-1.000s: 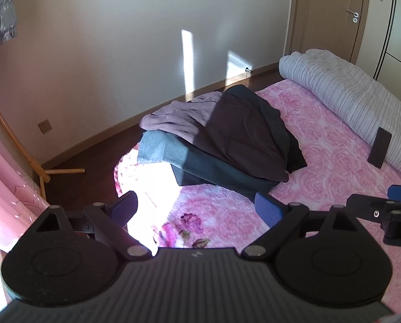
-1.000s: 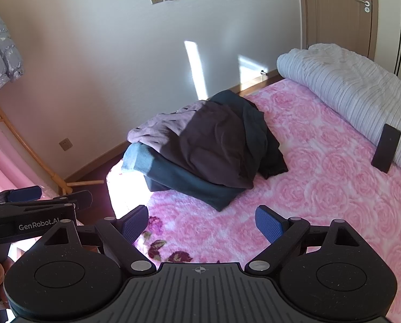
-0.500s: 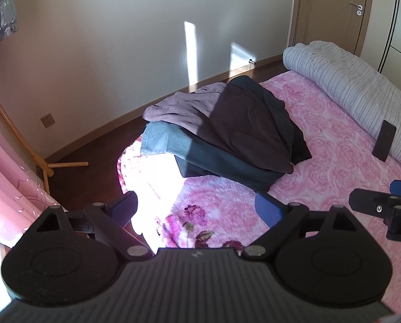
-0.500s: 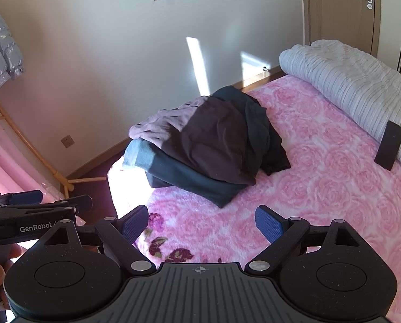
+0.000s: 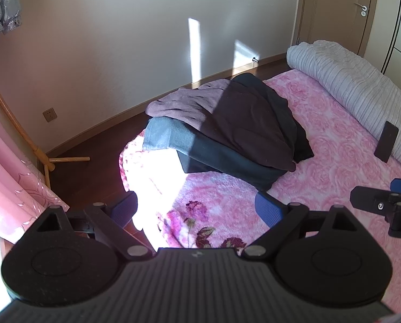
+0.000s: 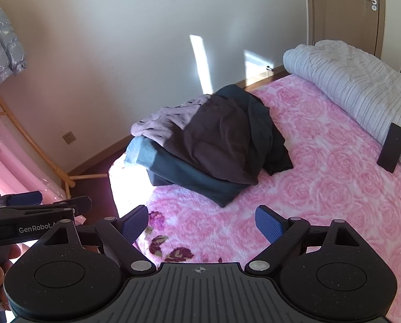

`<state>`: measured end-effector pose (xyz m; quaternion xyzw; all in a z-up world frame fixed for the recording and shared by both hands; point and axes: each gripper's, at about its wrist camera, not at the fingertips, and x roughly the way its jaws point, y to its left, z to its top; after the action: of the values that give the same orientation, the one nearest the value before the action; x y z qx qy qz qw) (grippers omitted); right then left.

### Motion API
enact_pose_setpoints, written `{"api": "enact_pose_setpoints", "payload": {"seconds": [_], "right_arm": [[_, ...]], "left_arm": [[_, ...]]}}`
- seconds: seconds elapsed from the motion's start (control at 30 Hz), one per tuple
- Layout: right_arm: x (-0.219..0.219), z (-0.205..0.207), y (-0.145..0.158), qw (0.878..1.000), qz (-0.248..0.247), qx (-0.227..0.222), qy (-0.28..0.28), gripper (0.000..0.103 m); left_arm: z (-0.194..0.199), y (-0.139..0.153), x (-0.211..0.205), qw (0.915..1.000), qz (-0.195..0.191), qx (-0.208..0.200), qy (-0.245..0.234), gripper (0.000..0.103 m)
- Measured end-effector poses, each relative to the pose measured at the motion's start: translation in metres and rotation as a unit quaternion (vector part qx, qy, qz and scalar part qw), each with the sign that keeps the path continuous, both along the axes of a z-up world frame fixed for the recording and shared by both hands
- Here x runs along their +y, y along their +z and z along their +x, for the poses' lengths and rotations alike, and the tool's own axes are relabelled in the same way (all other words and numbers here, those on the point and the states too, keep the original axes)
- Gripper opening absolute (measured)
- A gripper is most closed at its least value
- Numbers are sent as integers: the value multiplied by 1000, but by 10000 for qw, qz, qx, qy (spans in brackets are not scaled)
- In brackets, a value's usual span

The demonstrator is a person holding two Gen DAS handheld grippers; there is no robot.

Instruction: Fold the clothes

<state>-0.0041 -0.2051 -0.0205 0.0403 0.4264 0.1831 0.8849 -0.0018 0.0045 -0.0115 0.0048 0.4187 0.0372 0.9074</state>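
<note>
We look across a bed with a fluffy pink rose-patterned blanket (image 6: 335, 167) that fills the right and lower part of both views. A rolled grey striped quilt (image 6: 356, 80) lies along its upper right edge, with a flat black rectangular object (image 6: 391, 147) leaning against it.

The loose pile of clothes (image 6: 214, 145) sits at the centre of each frame, near the bed's far left corner: a dark brown garment (image 6: 219, 140) on top, a mauve knitted one (image 6: 162, 119) behind it, a dark teal folded layer (image 6: 184, 172) underneath. Its long axis runs from upper left to lower right.

Our right gripper (image 6: 201, 222) hangs at the bottom of its view, its blue-padded fingers (image 6: 269, 222) spread wide with nothing between them. Our left gripper (image 5: 197, 208) is likewise wide open and empty.

The pile lies straight ahead of and above both grippers, well apart from them. We judge neither hand clearly nearer; the left looks better placed for the pile's left end, the right for its right end.
</note>
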Motion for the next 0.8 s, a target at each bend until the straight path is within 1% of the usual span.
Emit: {"api": "enact_pose_setpoints", "payload": {"seconds": [0.3, 0.8], "right_arm": [[-8, 2, -3, 9999, 49, 53, -76, 90], [-23, 9, -11, 9997, 196, 164, -4, 90]], "left_arm": [[0, -1, -7, 10000, 59, 40, -65, 92], [1, -4, -15, 9997, 214, 122, -59, 92]]}}
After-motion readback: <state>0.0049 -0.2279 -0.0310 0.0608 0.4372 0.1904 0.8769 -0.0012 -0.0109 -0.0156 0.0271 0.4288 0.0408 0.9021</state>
